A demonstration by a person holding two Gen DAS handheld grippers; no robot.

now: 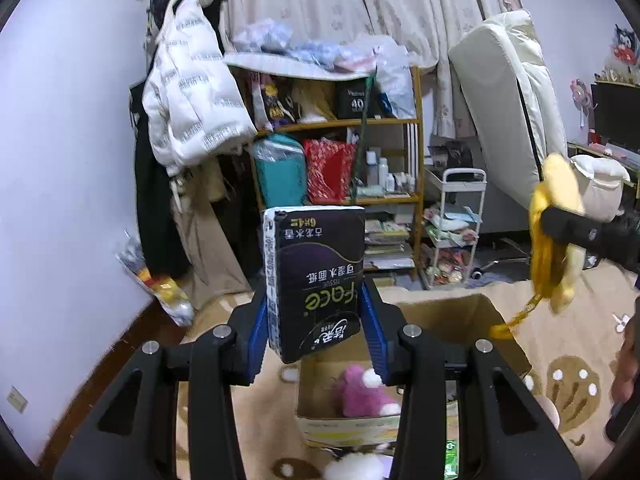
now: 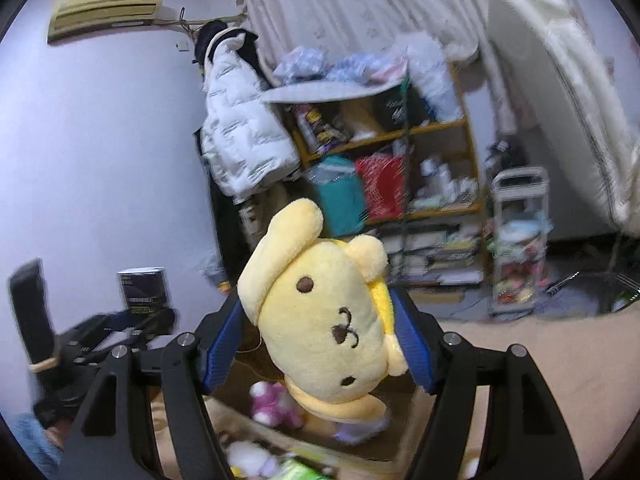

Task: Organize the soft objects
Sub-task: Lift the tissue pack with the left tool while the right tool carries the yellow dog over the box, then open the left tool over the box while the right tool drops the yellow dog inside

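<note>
On my left, the left tongs are clamped on a dark tissue pack, the blue pads pressing its two long sides and the pack standing upright, lifted clear of the floor. Below and just beyond it sits the open cardboard box on the patterned carpet, with a pink plush toy already lying inside. Further right, the right tongs carry a yellow dog plush; its head sits between the pads, tilted, and the pads seem to touch both sides, though the hold looks loose to me. From this side the box rim lies directly beneath the plush.

I judge both hands are in the carrying step, each soft item raised above the box and neither yet put in. Next I need to bring each item over the opening, lower it past the rim, and part the tongs. The pack is the stiffer load and should drop cleanly; the plush may snag on a pad.
</note>
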